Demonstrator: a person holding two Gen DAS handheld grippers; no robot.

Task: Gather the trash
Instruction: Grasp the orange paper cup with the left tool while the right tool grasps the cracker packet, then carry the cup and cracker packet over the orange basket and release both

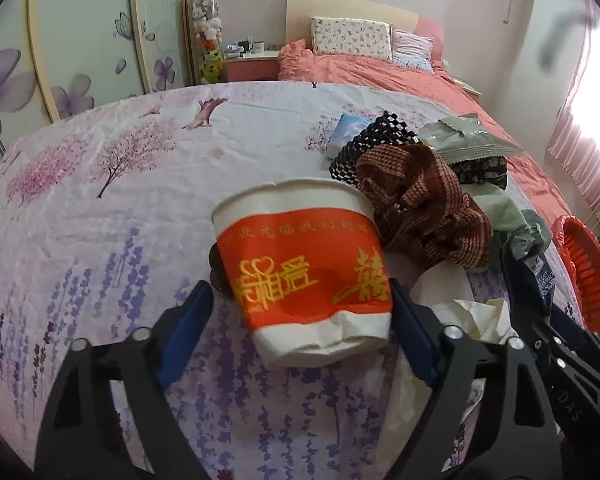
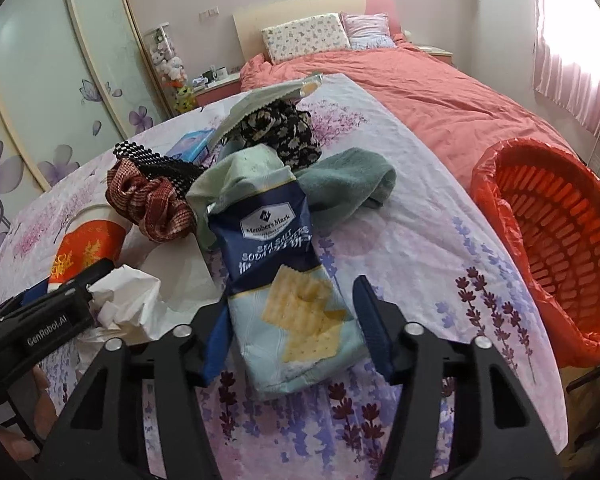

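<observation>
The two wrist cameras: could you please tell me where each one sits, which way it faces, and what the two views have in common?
Left wrist: sits on the left gripper, facing along its fingers at the crumpled paper cup between them; the right gripper enters at the right edge.
Right wrist: sits on the right gripper, facing the cracker packet between its open fingers; the left gripper shows at left.
Shared: cup, brown checked cloth, red basket, bed.

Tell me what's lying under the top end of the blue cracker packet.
The cracker packet overlaps a pale green cloth at its top end, with a teal towel beside it. Its lower part lies on the floral sheet. Anything beneath the cloth is hidden.
</observation>
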